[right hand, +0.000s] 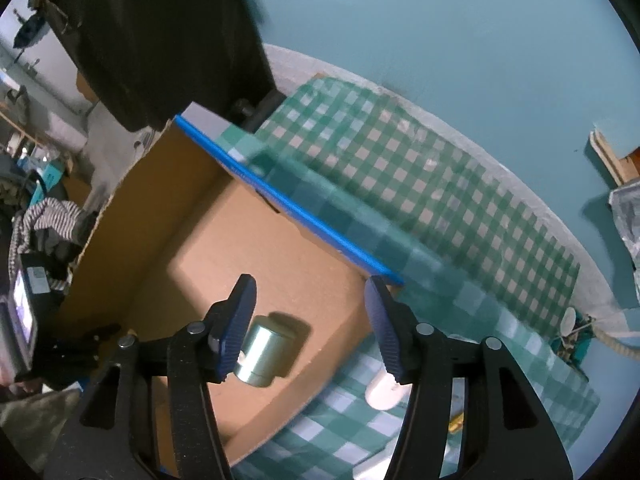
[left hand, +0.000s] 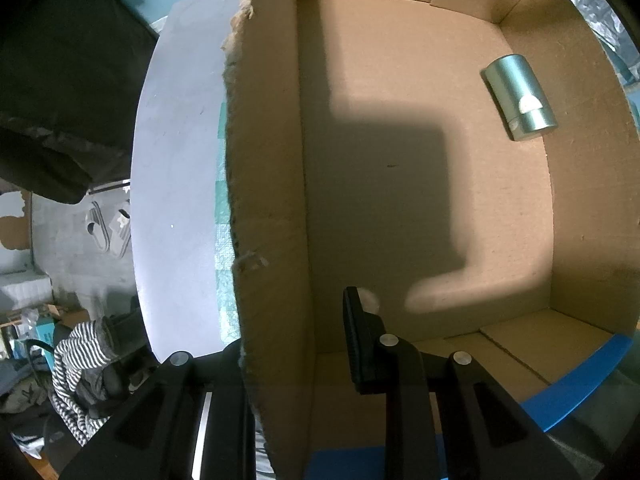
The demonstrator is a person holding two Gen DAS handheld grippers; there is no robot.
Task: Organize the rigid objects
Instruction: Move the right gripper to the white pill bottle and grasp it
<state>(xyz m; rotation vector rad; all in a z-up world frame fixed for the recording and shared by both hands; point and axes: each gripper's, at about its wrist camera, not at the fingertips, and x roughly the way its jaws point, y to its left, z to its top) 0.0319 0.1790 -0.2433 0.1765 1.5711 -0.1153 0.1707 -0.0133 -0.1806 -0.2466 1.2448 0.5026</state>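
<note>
An open cardboard box (left hand: 400,160) stands on a green checked tablecloth (right hand: 400,168). A silver metal cylinder (left hand: 518,96) lies on its side on the box floor, near the far right wall. My left gripper (left hand: 304,312) is shut on the box's left wall (left hand: 268,160): one black finger (left hand: 360,340) is inside the box and the other is hidden behind the cardboard. My right gripper (right hand: 312,324) hangs open above the box with nothing between its fingers. In the right wrist view the cylinder (right hand: 264,354) lies below, just beside the left finger (right hand: 238,320).
Blue tape (right hand: 296,208) runs along the box rim. A white rounded object (right hand: 384,390) and a small golden item (right hand: 456,422) lie on the cloth outside the box. Dark fabric (right hand: 160,40) hangs behind. Striped clothing (left hand: 80,356) lies on the floor below the table edge (left hand: 172,160).
</note>
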